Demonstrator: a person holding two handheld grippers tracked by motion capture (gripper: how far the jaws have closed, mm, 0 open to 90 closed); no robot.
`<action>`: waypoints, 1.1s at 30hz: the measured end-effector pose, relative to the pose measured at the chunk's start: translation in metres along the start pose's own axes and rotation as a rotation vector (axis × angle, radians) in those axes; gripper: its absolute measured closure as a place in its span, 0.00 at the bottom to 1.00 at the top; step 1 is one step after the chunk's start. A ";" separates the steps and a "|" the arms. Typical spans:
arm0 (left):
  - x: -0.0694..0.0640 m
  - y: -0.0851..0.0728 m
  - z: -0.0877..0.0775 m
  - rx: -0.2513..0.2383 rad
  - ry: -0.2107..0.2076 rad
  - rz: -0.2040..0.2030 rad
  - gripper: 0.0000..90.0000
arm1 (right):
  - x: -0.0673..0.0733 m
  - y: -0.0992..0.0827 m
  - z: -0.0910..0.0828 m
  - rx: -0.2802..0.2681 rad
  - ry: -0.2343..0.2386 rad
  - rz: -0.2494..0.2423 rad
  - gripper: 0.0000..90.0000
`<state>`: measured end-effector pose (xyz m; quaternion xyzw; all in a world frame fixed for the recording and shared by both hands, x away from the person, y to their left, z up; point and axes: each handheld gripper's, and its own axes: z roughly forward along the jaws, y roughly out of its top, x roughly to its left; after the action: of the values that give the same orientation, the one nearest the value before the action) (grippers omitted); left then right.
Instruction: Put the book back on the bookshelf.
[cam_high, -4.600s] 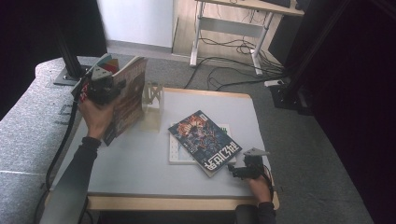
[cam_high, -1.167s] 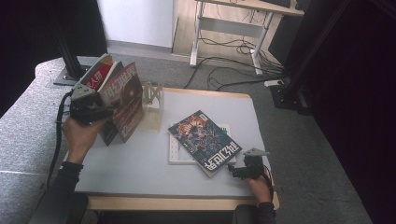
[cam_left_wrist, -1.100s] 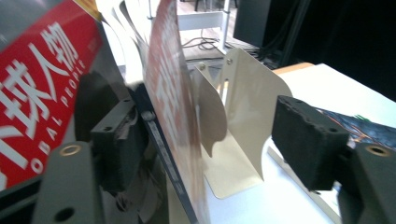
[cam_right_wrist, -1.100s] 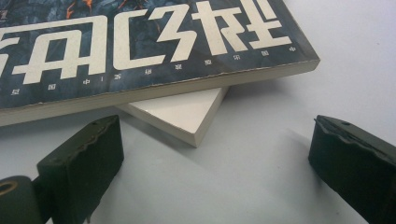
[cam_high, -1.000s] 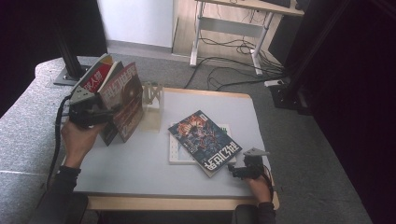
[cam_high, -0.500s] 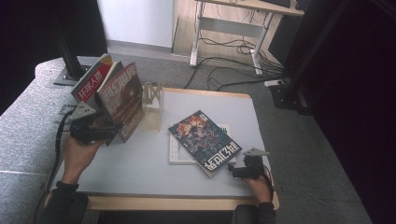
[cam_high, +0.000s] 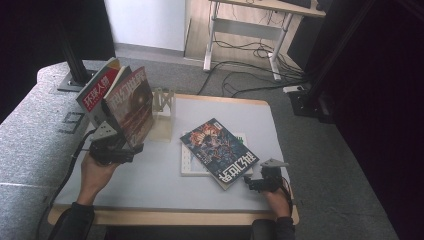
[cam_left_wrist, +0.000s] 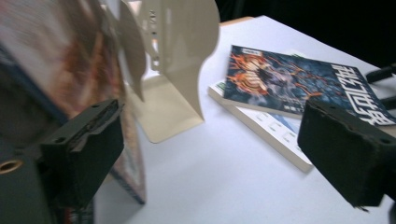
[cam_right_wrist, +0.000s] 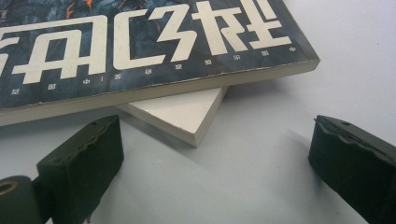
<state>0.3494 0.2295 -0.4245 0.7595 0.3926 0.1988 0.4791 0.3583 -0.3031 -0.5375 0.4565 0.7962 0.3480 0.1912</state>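
**Left tongs let go of the standing book; right tongs wait open by the stack**

Your left gripper has just been opening; its jaws stand wide, nothing pinched, beside the red-brown book leaning upright at the cream bookend. Your right gripper rests open just near of the dark magazine lying flat on a white book. That magazine looks light, glossy and floppy: take its overhanging near corner. The table is bare between; its right edge is close.
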 end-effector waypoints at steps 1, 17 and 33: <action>-0.001 -0.002 0.002 0.005 -0.005 0.003 0.05 | 0.000 0.000 0.000 0.000 0.000 0.000 0.03; -0.017 -0.039 0.041 0.142 -0.083 0.104 0.00 | 0.000 0.000 0.000 0.000 0.000 0.000 0.03; -0.024 -0.072 0.071 0.273 -0.094 0.139 0.00 | 0.000 0.000 0.000 0.001 -0.003 -0.001 0.03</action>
<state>0.3537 0.1867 -0.5194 0.8514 0.3396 0.1403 0.3744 0.3582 -0.3030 -0.5372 0.4566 0.7963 0.3469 0.1924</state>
